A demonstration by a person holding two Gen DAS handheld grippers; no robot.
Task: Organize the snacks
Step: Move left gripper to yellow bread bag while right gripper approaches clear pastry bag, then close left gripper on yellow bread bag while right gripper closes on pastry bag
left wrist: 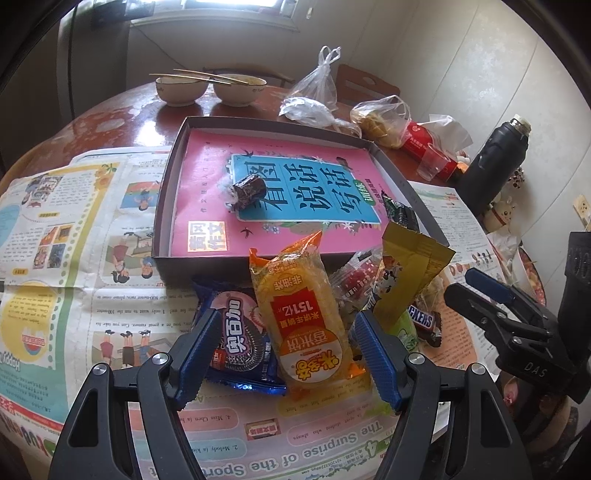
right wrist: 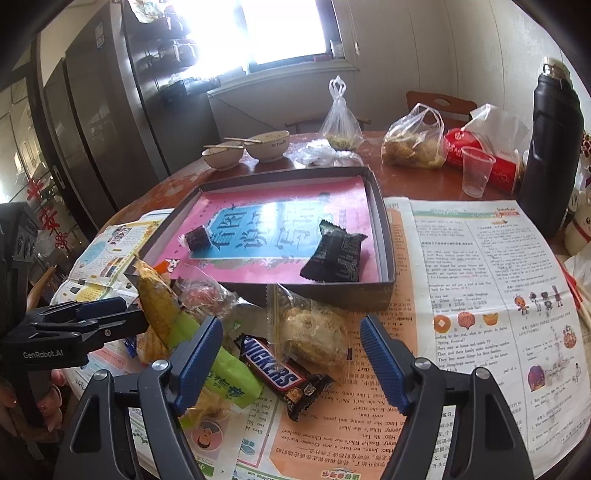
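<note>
Your left gripper [left wrist: 286, 354] stands apart over the yellow rice-cracker pack [left wrist: 303, 314]; your right gripper [right wrist: 291, 360] gapes above the Snickers bar [right wrist: 284, 373]. Pinch one wrapper alone, then carry it ahead to the box [left wrist: 162, 206].

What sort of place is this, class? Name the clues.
Probably a home dining area: a round wooden table with used bowls and chopsticks, a fridge behind, and a window.

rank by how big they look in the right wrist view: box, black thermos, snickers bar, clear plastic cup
1. Box, by far the largest.
2. Black thermos.
3. Snickers bar.
4. Clear plastic cup.

The Snickers bar lies much nearer the camera than the cup, so their order is unsure.
</note>
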